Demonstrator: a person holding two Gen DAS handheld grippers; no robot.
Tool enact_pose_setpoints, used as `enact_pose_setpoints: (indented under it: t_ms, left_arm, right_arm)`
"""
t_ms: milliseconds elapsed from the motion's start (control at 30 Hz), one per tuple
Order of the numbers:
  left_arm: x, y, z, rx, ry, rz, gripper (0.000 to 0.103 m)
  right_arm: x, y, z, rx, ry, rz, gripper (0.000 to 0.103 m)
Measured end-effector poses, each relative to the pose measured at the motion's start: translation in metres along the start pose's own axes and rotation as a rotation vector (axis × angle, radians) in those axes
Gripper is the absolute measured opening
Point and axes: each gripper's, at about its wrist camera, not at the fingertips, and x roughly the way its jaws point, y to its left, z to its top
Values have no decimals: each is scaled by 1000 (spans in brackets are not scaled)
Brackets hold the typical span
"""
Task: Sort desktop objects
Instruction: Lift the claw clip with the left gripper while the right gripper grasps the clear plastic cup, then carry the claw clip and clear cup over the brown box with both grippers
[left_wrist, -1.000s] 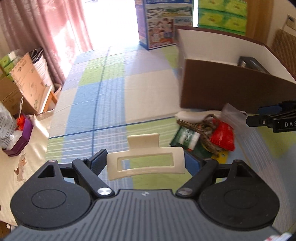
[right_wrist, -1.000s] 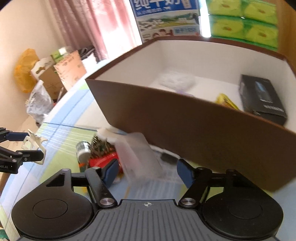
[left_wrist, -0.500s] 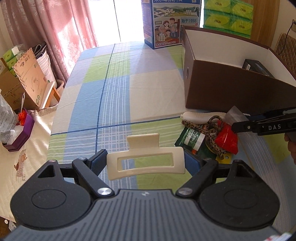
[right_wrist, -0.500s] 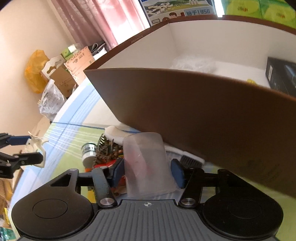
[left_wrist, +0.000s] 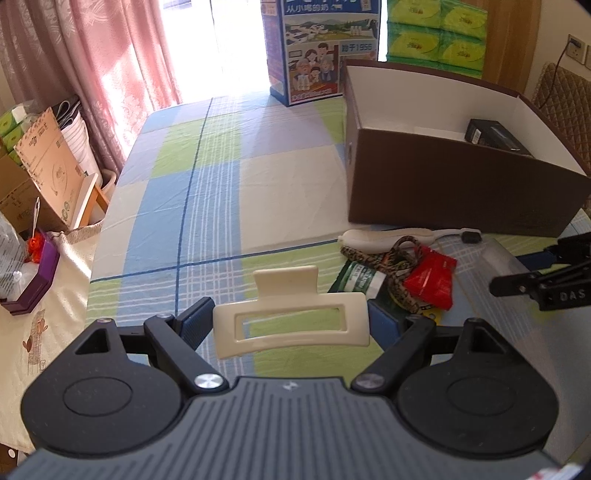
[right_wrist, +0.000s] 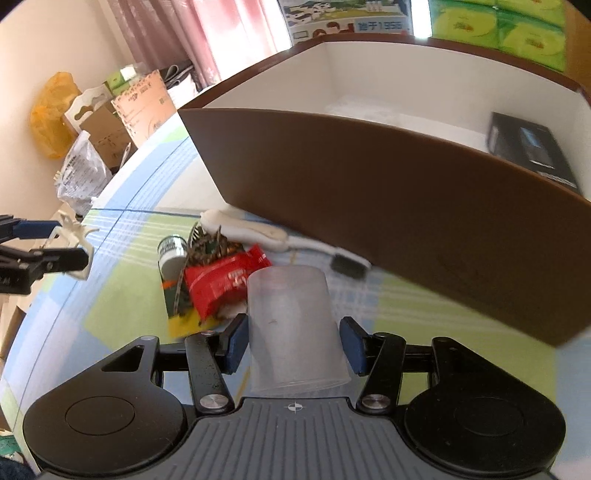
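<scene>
Two grippers are loaded. My left gripper (left_wrist: 290, 323) is clamped on a cream hair claw clip (left_wrist: 291, 325), pads pressing its two ends, and I hold it above the plaid tablecloth (left_wrist: 207, 192), clear of the surface. My right gripper (right_wrist: 291, 341) has its blue pads (right_wrist: 236, 341) pressed against both sides of a frosted plastic cup (right_wrist: 291, 328), which lies along the fingers with its closed end pointing forward.

Ahead of the cup sits a small heap on the cloth: a red snack packet (right_wrist: 221, 282), a green-and-white tube (right_wrist: 171, 253), a patterned brown cord (left_wrist: 391, 264) draped over them, and a white brush (right_wrist: 280, 236) with dark bristles lying just beside the front wall of the brown box (right_wrist: 369, 177). Inside that white-lined box a black carton (right_wrist: 532, 153) rests toward the right side. Beyond the box stand a blue milk carton case (left_wrist: 321, 48) and green tissue packs (left_wrist: 436, 33).
</scene>
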Motion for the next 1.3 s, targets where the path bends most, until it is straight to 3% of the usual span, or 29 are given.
enact_pose_setpoints:
  t_ms: [467,1300]
  left_arm:
    - [-14,-22,13,58,-40,-57,85]
    - [-29,-49,67,144,-154,-97,85]
  right_arm:
    - [-74,-14,-12,51,-54,-81,51]
    - [-136,-53,38,44,-200,-198,51]
